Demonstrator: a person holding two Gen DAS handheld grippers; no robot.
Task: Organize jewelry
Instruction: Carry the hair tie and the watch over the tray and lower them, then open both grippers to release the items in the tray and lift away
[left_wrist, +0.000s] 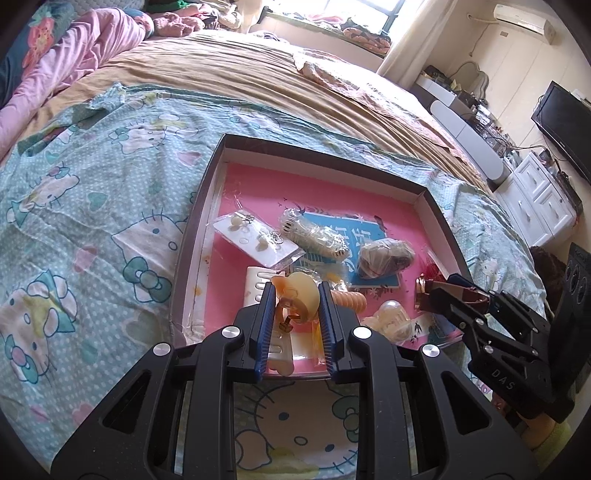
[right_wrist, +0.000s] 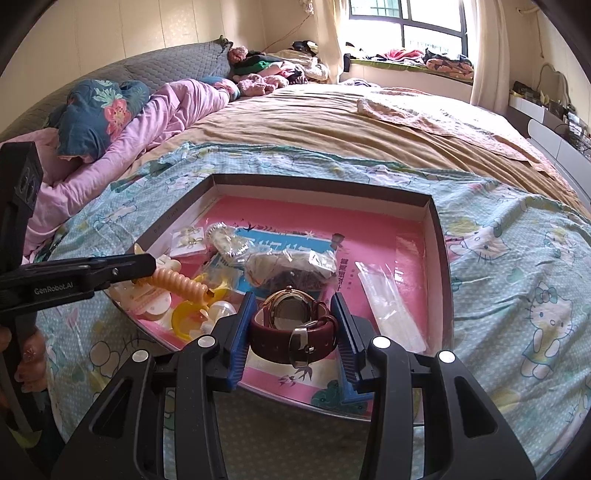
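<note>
A shallow dark-rimmed box (left_wrist: 325, 155) with a pink floor lies on the bed and holds the jewelry. My left gripper (left_wrist: 295, 291) is shut on a yellow duck-shaped hair clip (left_wrist: 301, 299) just above the box's near left part. My right gripper (right_wrist: 293, 301) is shut on a rose-gold watch with a burgundy strap (right_wrist: 291, 325), over the near edge of the box (right_wrist: 321, 181). In the box lie an earring card (left_wrist: 255, 236), a bagged white clip (left_wrist: 314, 234), a bagged brown item (left_wrist: 386, 256) and an orange spiral clip (right_wrist: 184, 286). The right gripper (left_wrist: 430, 291) also shows in the left wrist view.
The box rests on a Hello Kitty blanket (left_wrist: 92, 221) over a tan bedspread (right_wrist: 332, 122). An empty clear bag (right_wrist: 391, 310) lies in the box's right part. Pink bedding (right_wrist: 166, 118) is at the far left, a white dresser (left_wrist: 539, 206) and a TV (left_wrist: 565, 125) at the right.
</note>
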